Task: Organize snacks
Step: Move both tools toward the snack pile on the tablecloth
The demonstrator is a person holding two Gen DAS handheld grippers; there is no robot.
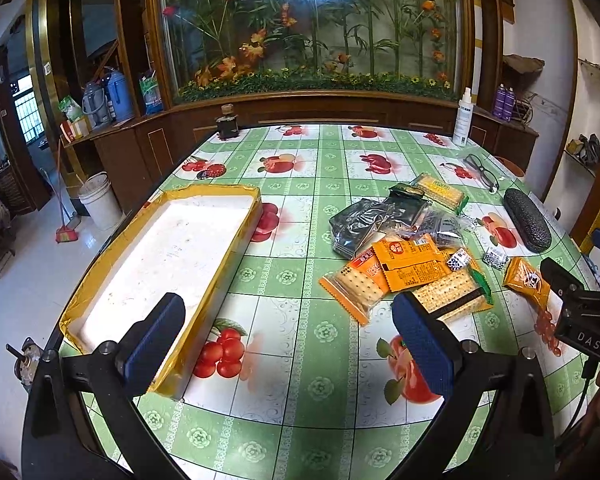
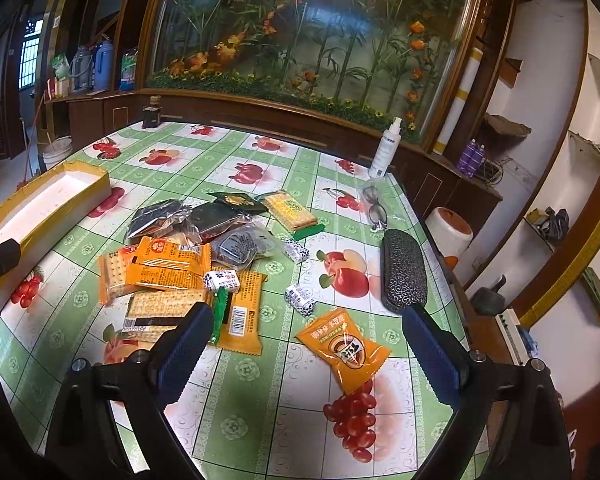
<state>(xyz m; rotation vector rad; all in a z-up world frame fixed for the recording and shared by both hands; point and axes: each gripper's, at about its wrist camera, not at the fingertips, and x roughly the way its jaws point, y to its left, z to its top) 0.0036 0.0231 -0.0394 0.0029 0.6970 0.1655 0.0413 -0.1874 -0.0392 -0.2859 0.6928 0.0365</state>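
Observation:
A heap of snack packets (image 1: 404,252) lies on the green fruit-print tablecloth: orange packets, cracker packs, dark foil bags and small wrapped candies; it also shows in the right wrist view (image 2: 188,256). One orange packet (image 2: 342,350) lies apart, between the fingers of my open, empty right gripper (image 2: 312,352). A long white tray with a yellow rim (image 1: 236,232) lies at the left, and shows in the right wrist view (image 2: 96,188). My left gripper (image 1: 288,336) is open and empty above bare cloth between tray and heap. The right gripper's body (image 1: 584,316) shows at the right edge.
A black glasses case (image 2: 404,276), glasses (image 2: 374,210) and a white spray bottle (image 2: 386,148) lie along the table's right side. A dark jar (image 1: 227,122) stands at the far edge. A wooden cabinet with a flower display stands behind. A bucket (image 1: 100,200) stands on the floor at left.

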